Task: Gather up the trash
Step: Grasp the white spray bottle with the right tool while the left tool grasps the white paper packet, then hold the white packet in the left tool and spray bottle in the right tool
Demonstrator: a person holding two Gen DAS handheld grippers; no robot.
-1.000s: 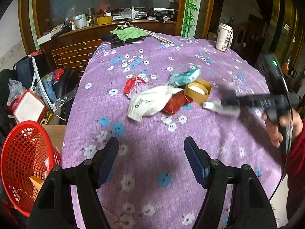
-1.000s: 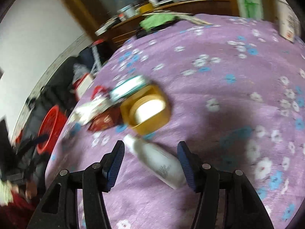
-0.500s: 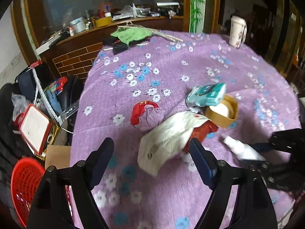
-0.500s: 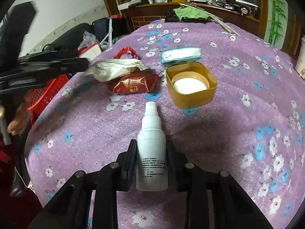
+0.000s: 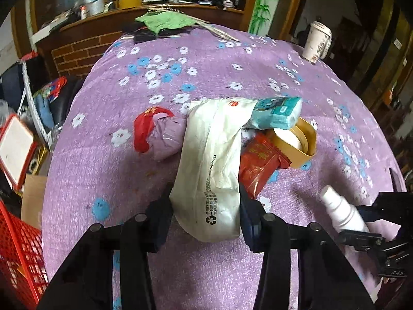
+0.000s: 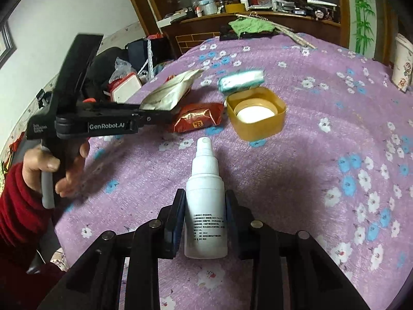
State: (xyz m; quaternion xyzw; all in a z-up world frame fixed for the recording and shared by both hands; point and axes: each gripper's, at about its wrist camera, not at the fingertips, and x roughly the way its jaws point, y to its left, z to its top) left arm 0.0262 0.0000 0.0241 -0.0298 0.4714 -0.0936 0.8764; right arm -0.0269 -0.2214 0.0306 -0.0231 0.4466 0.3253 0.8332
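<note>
On the purple flowered tablecloth (image 5: pixel 232 72) lies a heap of trash. My left gripper (image 5: pixel 205 206) has its jaws closing on the near end of a white paper bag (image 5: pixel 211 149), and both pads touch its sides. From the right wrist view the left gripper (image 6: pixel 160 115) pinches that bag (image 6: pixel 170 93). My right gripper (image 6: pixel 205 206) is shut on a white spray bottle (image 6: pixel 205 170), held just above the cloth with its nozzle pointing away. A red snack packet (image 5: pixel 258 165), a teal tissue pack (image 5: pixel 278 113), a yellow tub (image 5: pixel 308 139) and a red-and-clear wrapper (image 5: pixel 152 131) lie around the bag.
A red mesh basket (image 5: pixel 18 245) stands on the floor past the table's left edge, beside a cardboard box (image 5: pixel 32 196). A paper cup (image 5: pixel 317 42) stands at the far right of the table and a green cloth (image 5: pixel 165 22) at its far end. A hand in a red sleeve (image 6: pixel 15 206) holds the left gripper.
My left gripper moved forward over the heap and its jaws came in around the white bag. The right gripper closed on the spray bottle a second ago and has kept hold of it.
</note>
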